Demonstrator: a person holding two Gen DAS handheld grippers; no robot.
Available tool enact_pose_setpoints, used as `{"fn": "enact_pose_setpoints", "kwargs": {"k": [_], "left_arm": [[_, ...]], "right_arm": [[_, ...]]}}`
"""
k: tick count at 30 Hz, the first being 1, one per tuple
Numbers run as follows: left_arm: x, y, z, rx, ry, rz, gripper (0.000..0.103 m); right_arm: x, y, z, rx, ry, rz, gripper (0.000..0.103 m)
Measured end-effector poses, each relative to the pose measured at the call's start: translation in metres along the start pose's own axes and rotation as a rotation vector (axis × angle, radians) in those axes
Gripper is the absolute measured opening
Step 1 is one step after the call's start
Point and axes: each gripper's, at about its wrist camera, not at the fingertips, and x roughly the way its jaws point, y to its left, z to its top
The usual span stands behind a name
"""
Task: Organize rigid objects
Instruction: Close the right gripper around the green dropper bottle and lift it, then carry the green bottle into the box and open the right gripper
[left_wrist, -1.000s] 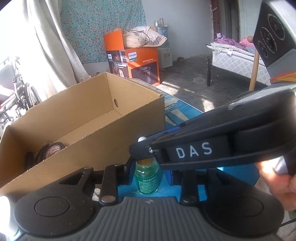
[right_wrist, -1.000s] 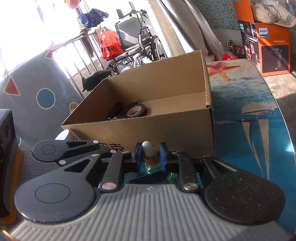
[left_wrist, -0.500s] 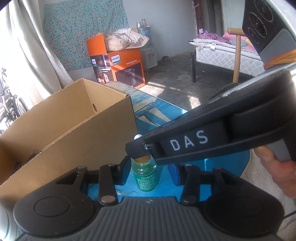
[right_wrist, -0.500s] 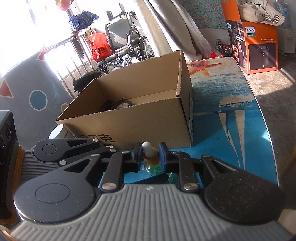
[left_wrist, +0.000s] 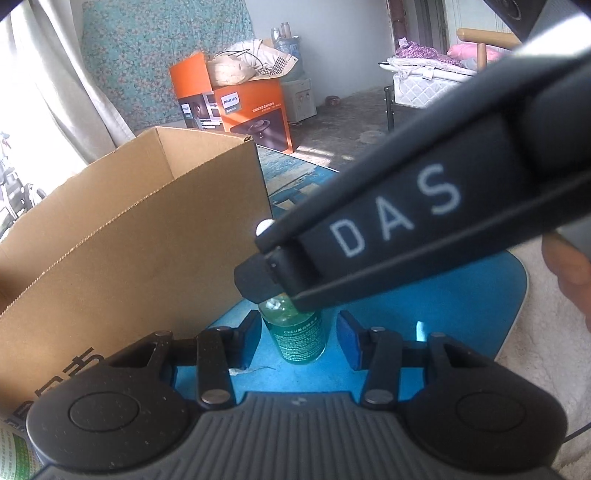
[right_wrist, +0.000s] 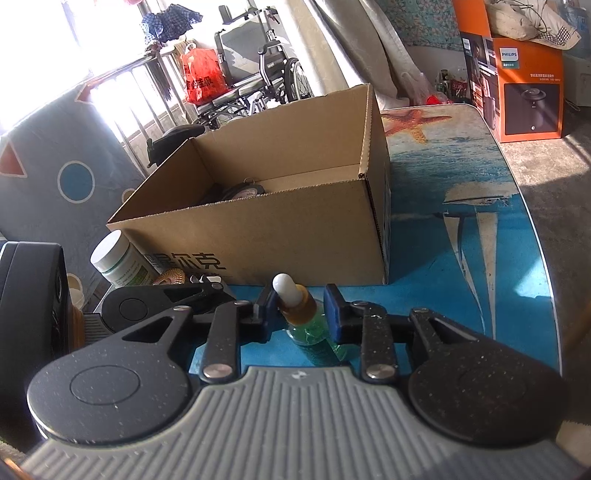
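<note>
A small green dropper bottle (left_wrist: 300, 334) with an amber collar and white bulb stands on the blue table (left_wrist: 461, 317) in front of an open cardboard box (left_wrist: 140, 240). My left gripper (left_wrist: 300, 338) is open, its pads on either side of the bottle's body; the left pad is close, the right pad apart. My right gripper (right_wrist: 300, 308) reaches in from the right, and its jaws now stand apart from the bottle's neck (right_wrist: 297, 306). The box (right_wrist: 295, 206) holds tape rolls (right_wrist: 240, 192).
A white-capped green jar (right_wrist: 118, 260) and a round gold item (right_wrist: 170, 276) stand left of the box. An orange Philips carton (right_wrist: 517, 77) sits on the floor beyond the table's far end. The table's edge (right_wrist: 543, 258) runs along the right. A wheelchair stands behind.
The right gripper's jaws have opened off the bottle's neck. The left gripper has moved closer to the bottle and to the right along the box front.
</note>
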Motion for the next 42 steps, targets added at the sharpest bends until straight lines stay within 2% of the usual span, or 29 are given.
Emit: {"fn": "enact_pose_setpoints", "kwargs": {"k": [5,7,12,17,24,28,33,38,42], "left_arm": [[0.007,0.001,0.002,-0.005,-0.007,0.000,0.036],[0.007,0.002,0.003,-0.011,-0.012,-0.002,0.035],[-0.003,0.000,-0.002,-0.028,-0.019,-0.002,0.034],[-0.026,0.008,0.001,-0.036,-0.070,0.029,0.034],[-0.082,0.032,0.027,-0.055,-0.189,0.132,0.035],[-0.100,0.063,0.052,-0.110,-0.217,0.177,0.035],[-0.088,0.114,0.082,-0.215,-0.175,0.170,0.035],[-0.049,0.171,0.099,-0.357,-0.067,0.101,0.035],[-0.014,0.203,0.098,-0.463,0.016,0.078,0.033]], "right_arm": [[0.001,-0.004,0.001,0.013,-0.011,-0.001,0.025],[0.000,-0.003,0.001,0.008,-0.017,-0.003,0.021],[-0.004,0.001,0.000,-0.001,-0.011,-0.009,0.021],[-0.022,0.019,0.006,-0.049,-0.040,-0.007,0.021],[-0.064,0.057,0.050,-0.158,-0.144,0.062,0.021],[-0.074,0.078,0.094,-0.243,-0.186,0.120,0.021],[-0.047,0.085,0.160,-0.287,-0.135,0.159,0.020],[0.020,0.067,0.224,-0.247,-0.007,0.167,0.019],[0.082,0.044,0.249,-0.182,0.099,0.173,0.019]]}}
